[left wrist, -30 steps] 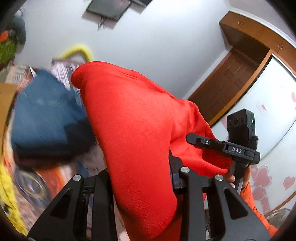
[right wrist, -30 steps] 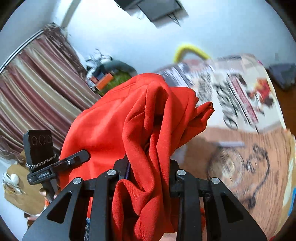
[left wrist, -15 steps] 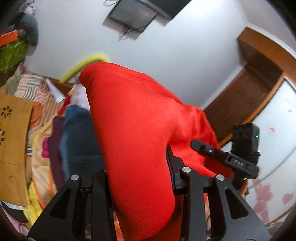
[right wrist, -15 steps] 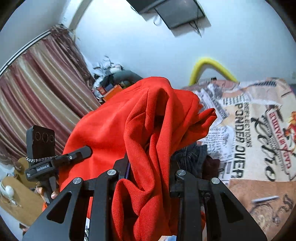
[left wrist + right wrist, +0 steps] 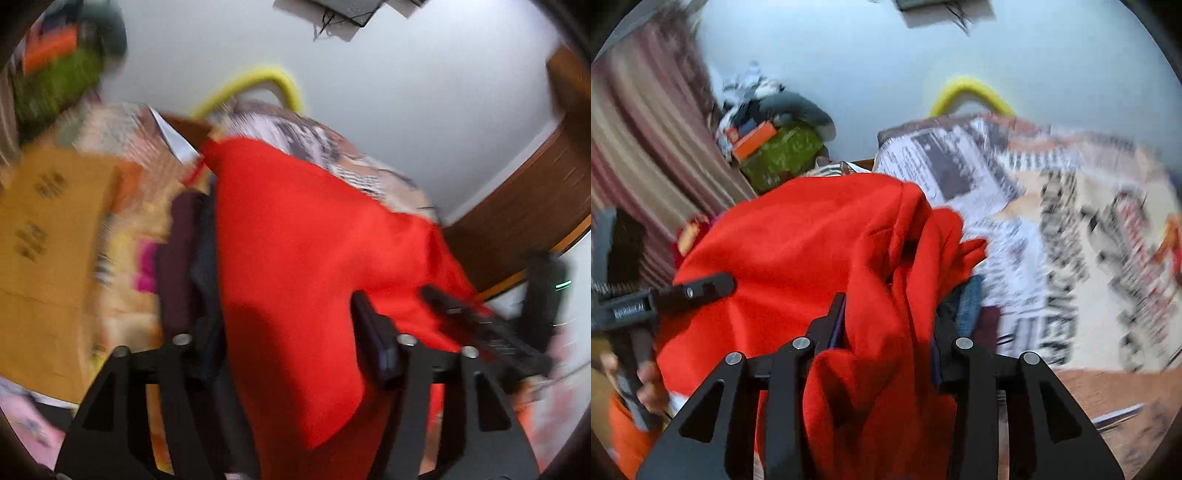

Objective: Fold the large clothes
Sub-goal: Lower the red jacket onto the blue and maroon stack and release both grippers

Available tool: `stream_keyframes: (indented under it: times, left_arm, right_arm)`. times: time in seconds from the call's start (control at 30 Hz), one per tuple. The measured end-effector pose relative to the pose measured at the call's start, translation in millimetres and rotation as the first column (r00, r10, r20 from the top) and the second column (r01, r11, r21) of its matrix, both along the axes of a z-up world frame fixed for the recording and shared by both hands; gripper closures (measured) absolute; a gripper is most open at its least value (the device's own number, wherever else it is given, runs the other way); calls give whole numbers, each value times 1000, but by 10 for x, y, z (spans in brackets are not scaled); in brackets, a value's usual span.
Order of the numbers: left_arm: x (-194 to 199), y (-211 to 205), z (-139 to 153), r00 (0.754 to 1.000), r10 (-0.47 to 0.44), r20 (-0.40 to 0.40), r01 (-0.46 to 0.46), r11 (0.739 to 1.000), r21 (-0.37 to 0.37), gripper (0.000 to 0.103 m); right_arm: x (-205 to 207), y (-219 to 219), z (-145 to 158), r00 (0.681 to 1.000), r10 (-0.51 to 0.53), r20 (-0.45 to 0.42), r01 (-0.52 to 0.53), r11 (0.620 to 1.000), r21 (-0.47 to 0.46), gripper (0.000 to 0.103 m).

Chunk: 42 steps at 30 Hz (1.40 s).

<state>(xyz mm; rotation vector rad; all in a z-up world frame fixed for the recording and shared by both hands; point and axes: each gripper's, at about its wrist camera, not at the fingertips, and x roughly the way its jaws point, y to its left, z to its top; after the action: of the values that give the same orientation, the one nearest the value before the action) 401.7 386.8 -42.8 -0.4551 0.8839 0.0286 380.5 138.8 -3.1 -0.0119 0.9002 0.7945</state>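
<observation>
The red garment [image 5: 314,266] hangs between the spread fingers of the left gripper [image 5: 288,332], whose jaws have just been opening and no longer press the cloth. The right gripper [image 5: 886,325], also just opening, has the same garment [image 5: 812,251] bunched between its fingers; whether they pinch it I cannot tell. Only the right view shows the striped curtain [image 5: 635,140] left of the garment, and beyond the garment's far edge lies a printed bedspread [image 5: 1052,236].

A bed fills the middle and right of both blurred views, covered with a newsprint-patterned sheet [image 5: 1052,266] in black, white and tan; dark folded clothes [image 5: 188,258], maroon and navy, lie on it at centre left of the left wrist view; a red garment [image 5: 812,251] lies over them, spreading low and central.
</observation>
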Motion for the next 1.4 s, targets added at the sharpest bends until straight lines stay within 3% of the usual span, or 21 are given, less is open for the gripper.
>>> stream_keyframes:
  times: [0.1, 0.17, 0.27, 0.4, 0.57, 0.67, 0.77, 0.93, 1.07, 1.17, 1.23, 1.33, 1.4]
  left_arm:
    - [-239, -204, 195, 999, 8, 34, -12, 994, 108, 35]
    - [-396, -285, 271, 998, 25, 51, -30, 993, 116, 33]
    - [-644, -417, 337, 997, 25, 79, -37, 988, 151, 22]
    - [-822, -545, 314, 997, 25, 72, -42, 968, 246, 17]
    - [-866, -581, 76, 999, -21, 31, 13, 967, 253, 17]
    - [-835, -647, -59, 999, -32, -5, 32, 944, 329, 17]
    - [-785, -623, -154, 1000, 20, -15, -13, 925, 380, 17]
    - [-794, -423, -308, 998, 60, -13, -54, 955, 291, 14]
    - [-854, -354, -395, 998, 58, -7, -54, 967, 248, 12]
    - [-890, -326, -412, 996, 85, -5, -82, 970, 227, 12]
    - [-907, -335, -408, 996, 93, -5, -89, 970, 226, 12]
    - [-923, -405, -373, 997, 77, -16, -72, 975, 210, 12]
    - [-952, -494, -279, 999, 38, 8, -39, 981, 190, 12]
  right_arm:
    - [-274, -102, 198, 992, 19, 122, -11, 998, -63, 61]
    - [-374, -214, 237, 986, 17, 165, -10, 999, -38, 42]
    - [-570, -346, 269, 977, 7, 214, -5, 1000, -12, 27]
    - [-724, -297, 136, 968, 34, 249, -20, 998, -60, 26]
    - [-666, -120, -205, 988, 60, 145, -43, 992, -114, 26]
    - [-643, -44, -285, 991, 47, 122, -34, 994, -104, 26]
    - [-615, -3, -310, 987, 1, 158, 16, 994, -106, 26]
    - [-525, -223, -358, 984, -56, 170, 71, 994, -80, 26]
    - [-416, -575, -427, 991, -64, 115, 70, 996, -46, 26]
    - [-368, -840, -365, 962, -213, 169, 229, 970, -81, 26]
    - [-293, -1043, -296, 956, -264, 124, 271, 962, -41, 26]
    - [-255, -1187, -145, 966, -258, 30, 257, 966, 22, 26]
    - [-338, -1147, 7, 974, -219, 57, 217, 976, 34, 26]
